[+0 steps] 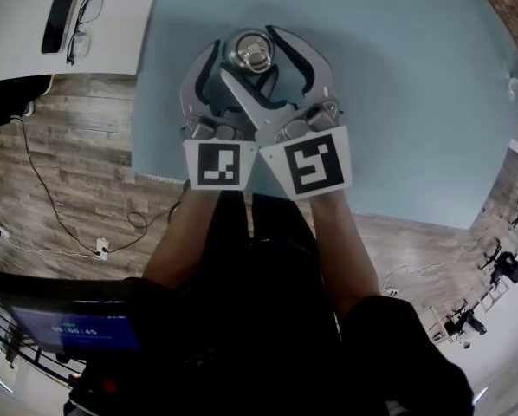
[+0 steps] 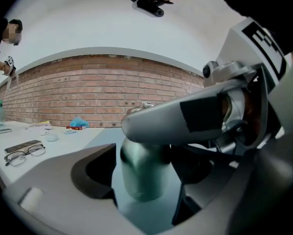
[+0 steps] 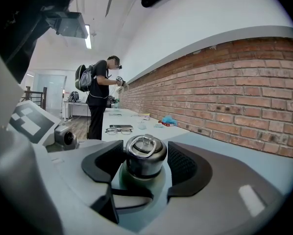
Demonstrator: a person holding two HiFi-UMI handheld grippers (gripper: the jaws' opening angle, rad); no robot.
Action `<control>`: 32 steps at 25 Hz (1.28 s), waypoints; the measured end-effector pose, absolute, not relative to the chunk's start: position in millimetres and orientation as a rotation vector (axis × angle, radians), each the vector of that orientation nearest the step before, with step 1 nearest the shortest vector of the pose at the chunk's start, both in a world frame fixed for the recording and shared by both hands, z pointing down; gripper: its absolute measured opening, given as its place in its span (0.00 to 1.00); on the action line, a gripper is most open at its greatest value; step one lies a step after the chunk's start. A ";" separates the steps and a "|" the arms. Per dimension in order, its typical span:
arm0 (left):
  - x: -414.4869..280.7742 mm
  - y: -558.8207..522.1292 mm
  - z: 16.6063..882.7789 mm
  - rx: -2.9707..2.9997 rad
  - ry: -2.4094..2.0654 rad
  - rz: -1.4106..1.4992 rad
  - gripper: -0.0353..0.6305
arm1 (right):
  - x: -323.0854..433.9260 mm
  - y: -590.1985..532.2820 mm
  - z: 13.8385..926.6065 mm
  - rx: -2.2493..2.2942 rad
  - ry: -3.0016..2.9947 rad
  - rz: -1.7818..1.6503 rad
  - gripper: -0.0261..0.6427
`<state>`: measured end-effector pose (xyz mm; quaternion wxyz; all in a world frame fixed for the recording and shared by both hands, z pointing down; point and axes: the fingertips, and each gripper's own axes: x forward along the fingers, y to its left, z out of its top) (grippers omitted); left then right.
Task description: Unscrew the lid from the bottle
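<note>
Head view: light blue table, with a metal lid bearing a ring, seen from above near its near edge. The left gripper and right gripper are crossed around it, marker cubes side by side, and both forearms reach in from below. A white table at upper left holds a phone and glasses. The floor is wooden, with cables lying on it. Left gripper view: the bottle, with a green body, stands upright on the blue table between this gripper's jaws. The jaws are spread. The dark pad on the left lies just beside the body with a thin gap showing, and no press is seen. A jaw of the right gripper crosses above, hiding the bottle's top. A brick wall stands behind. Right gripper view: the lid is centred between this gripper's two dark pads. The jaws are spread, and each pad lies just beside the lid's side. Firm contact cannot be made out. The green shoulder of the bottle is visible beneath the lid. In the background a person with a backpack stands at the white table.
</note>
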<state>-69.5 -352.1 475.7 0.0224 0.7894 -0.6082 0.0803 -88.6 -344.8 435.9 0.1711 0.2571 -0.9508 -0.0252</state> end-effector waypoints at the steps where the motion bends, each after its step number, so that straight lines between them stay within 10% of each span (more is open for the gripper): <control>1: -69.1 -352.0 476.0 2.446 -1.881 0.257 0.56 | -88.1 -344.8 436.5 0.727 -2.695 -0.074 0.47; 32: -68.2 -342.0 482.5 2.757 -1.482 0.370 0.51 | -91.6 -338.9 437.5 0.269 -2.808 -0.118 0.43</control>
